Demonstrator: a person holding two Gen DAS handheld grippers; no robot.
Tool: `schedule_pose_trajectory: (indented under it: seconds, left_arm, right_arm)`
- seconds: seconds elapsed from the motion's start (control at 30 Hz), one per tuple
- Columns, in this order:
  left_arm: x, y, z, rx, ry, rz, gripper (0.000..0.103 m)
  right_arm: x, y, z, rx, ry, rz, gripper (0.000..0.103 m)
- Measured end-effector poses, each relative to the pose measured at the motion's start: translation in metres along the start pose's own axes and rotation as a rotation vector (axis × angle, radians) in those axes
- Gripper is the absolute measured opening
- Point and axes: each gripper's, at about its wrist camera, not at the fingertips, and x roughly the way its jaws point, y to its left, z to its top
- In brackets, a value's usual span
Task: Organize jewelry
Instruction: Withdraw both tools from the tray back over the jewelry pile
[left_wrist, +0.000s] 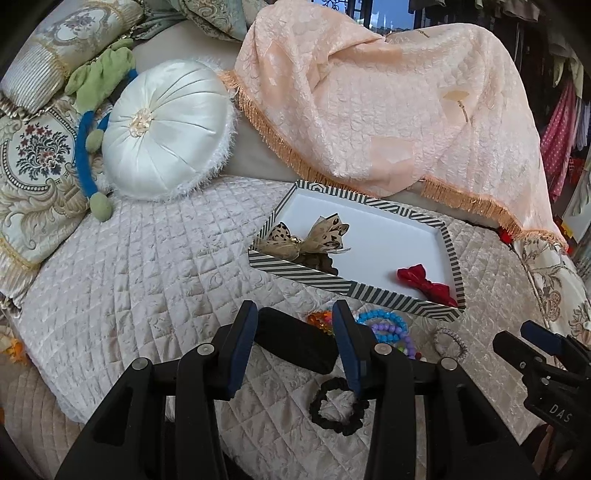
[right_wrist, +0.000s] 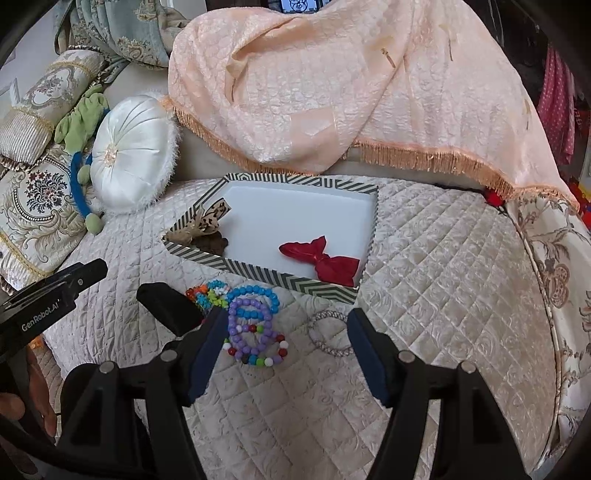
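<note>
Left tongs (left_wrist: 295, 345) are spread around the black case (left_wrist: 295, 345) on the bed; close squarely on its sides before lifting. Right tongs (right_wrist: 286, 350) hang spread over the bead bracelets (right_wrist: 255, 325), just beside the striped tray (right_wrist: 258, 273).

left tool (left_wrist: 295, 343): black arms | blue pads | silver screws | right tool (right_wrist: 286, 354): same

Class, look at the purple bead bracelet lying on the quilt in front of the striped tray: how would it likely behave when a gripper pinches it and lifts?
The purple bead bracelet is a loop of separate round beads, so it will probably sag limply rather than hold its ring shape. The smooth, glossy beads may slip between flat fingers. It overlaps the multicolour bracelet, which might drag along.
</note>
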Motion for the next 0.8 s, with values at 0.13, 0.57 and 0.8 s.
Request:
schedule_pose_trajectory:
  seconds: [0.13, 0.57, 0.8]
  left_arm:
    - [-0.0032, -0.0022, -0.0011, 0.006, -0.005, 0.005, 0.022]
    - [-0.0051, -0.0075, -0.0039, 0.023, -0.013, 0.015, 0.022]
    - [-0.0030, -0.0093, -0.0050, 0.025, -0.005, 0.014, 0.022]
  right_arm:
    - [-0.0034, -0.0003, 0.0001, -0.003, -0.004, -0.006, 0.072]
    - [-0.0071, -0.0007, 0.0006, -0.009, -0.004, -0.011, 0.073]
    - [-0.0050, -0.0022, -0.0001, -0.007, 0.004, -0.012, 0.074]
